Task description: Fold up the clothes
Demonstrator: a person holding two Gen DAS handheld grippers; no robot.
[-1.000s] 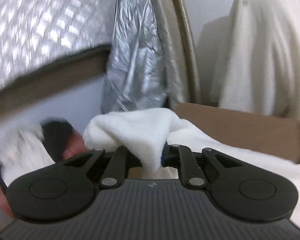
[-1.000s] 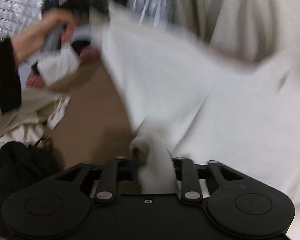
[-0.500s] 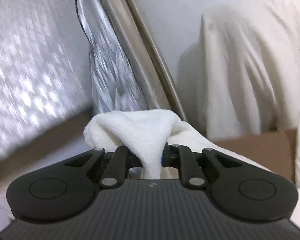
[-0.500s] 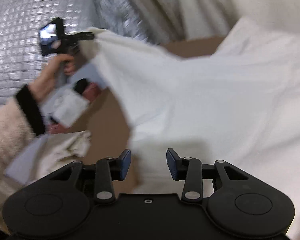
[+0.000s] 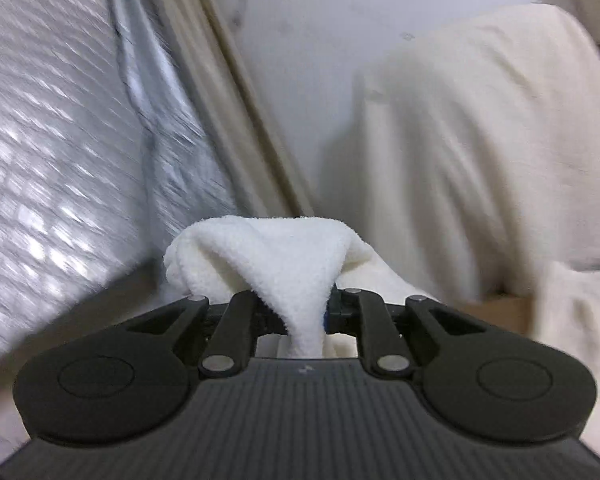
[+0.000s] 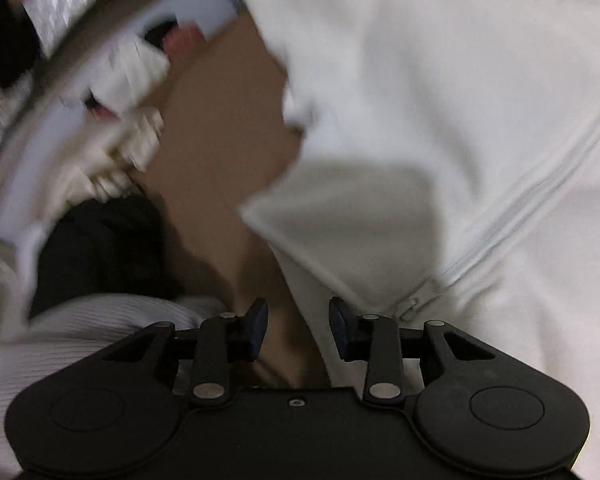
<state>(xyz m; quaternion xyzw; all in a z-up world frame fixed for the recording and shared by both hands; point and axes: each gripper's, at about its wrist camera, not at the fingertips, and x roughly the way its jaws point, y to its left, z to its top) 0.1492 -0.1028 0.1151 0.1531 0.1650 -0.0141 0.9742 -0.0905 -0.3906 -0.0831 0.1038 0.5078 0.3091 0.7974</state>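
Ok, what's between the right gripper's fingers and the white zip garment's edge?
Right wrist view: the right gripper stands with jaws closing and only bare brown surface between them; the white garment has its edge beside the right-hand finger.

A lived-in home room, by every sign. Silver quilted foil covers the left side, a pale curtain hangs beside it, then plain white wall. To the right, a cream cloth drapes over something bulky. Below, a brown cardboard surface holds heaps of laundry: white garment, black clothes, crumpled whites.
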